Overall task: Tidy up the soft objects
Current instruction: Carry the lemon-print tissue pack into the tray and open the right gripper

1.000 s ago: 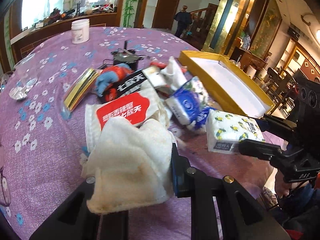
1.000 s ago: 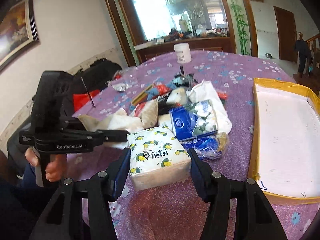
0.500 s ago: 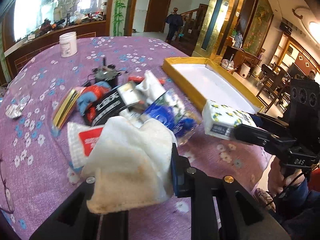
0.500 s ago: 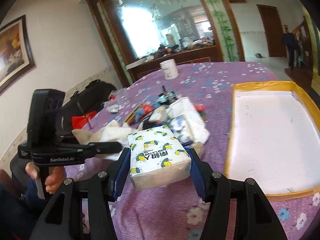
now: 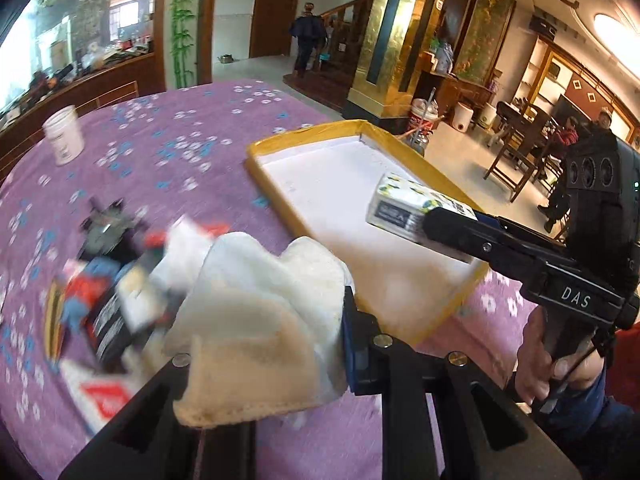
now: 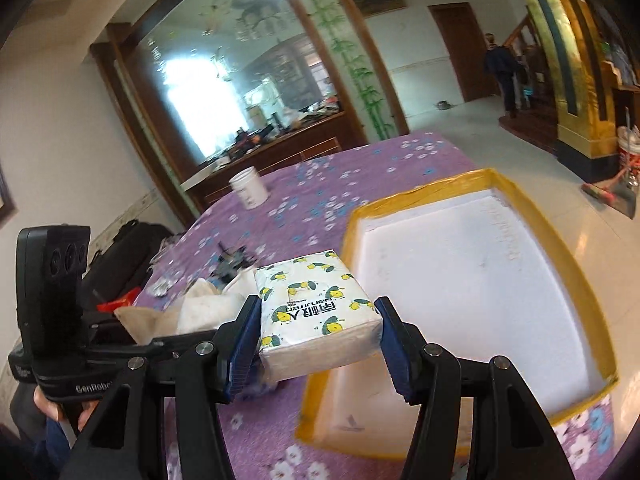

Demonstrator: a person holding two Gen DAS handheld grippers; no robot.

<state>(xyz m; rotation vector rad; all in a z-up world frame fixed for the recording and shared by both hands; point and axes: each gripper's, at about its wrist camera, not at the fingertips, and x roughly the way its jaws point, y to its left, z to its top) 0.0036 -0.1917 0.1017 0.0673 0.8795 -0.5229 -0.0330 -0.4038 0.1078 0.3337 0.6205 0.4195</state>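
Tissue pack (image 6: pixel 316 312) now over tray (image 6: pixel 472 184) (fingers (image 6: pixel 244 340) clamped)

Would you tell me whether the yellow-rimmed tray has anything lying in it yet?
Empty, as far as shown. The tray shows only bare white floor; the tissue pack is held above its near corner by the right gripper.

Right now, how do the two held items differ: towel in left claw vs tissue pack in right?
The towel is a limp, crumpled, off-white cloth; the tissue pack is a firm rectangular block with a lemon print. The towel hangs over the purple table, while the pack is over the yellow tray. Both are clamped and off the table.
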